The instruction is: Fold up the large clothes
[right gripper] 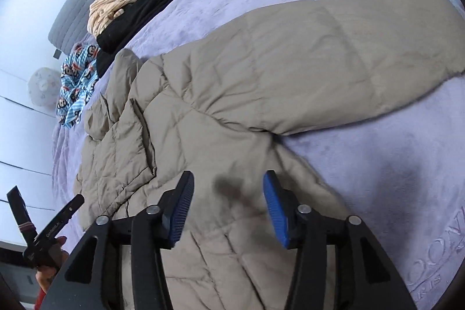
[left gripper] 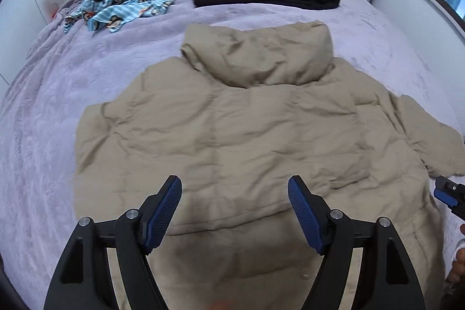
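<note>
Left wrist view: my left gripper (left gripper: 234, 188), jaws spread, above the beige puffer jacket (left gripper: 247, 121); my right gripper (right gripper: 228, 183) likewise spread over the jacket's sleeve (right gripper: 334, 54).

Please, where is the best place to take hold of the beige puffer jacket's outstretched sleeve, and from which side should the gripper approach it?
Probably grip the beige puffer jacket at the sleeve near its cuff end, coming with the right gripper from above. The sleeve lies flat and stretched out over the purple blanket, away from the body, so its free end could be pinched and carried across.
</note>
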A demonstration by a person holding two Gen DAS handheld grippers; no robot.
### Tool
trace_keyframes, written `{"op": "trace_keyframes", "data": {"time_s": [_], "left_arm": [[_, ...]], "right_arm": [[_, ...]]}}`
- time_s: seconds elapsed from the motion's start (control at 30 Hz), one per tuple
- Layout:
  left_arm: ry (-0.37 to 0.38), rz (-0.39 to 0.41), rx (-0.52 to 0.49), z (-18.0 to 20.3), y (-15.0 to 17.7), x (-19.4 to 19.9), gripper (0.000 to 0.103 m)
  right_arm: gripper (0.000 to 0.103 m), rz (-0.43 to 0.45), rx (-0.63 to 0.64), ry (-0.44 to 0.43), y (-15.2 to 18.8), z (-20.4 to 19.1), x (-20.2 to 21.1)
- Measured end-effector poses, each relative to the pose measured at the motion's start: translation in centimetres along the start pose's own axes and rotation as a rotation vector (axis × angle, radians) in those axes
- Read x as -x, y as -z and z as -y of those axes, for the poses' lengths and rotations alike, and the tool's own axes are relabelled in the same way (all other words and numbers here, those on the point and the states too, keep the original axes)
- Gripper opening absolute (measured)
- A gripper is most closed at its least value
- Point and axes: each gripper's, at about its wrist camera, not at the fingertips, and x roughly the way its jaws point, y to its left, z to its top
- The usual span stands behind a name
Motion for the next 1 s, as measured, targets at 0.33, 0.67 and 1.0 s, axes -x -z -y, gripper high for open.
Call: {"op": "trace_keyframes", "data": {"time_s": [0.33,0.67,1.0], "left_arm": [[0.079,0.037,-0.126,12.2,0.4,0.5,0.103],[0.072,-0.011,-0.188,17.1,1.8,-0.8,0.103],[0.055,0.0,-0.149,16.9,0.6,-0.5,0.103]], "right_arm": [[0.082,0.081,-0.2,0.02,-2.5,11.3,4.4],[0.089,0.156,-0.571,-0.159,-6.0,22.3,4.3],[0.089,0.282,-0.855,-0.41,-9.8,26.4,2.0]]}}
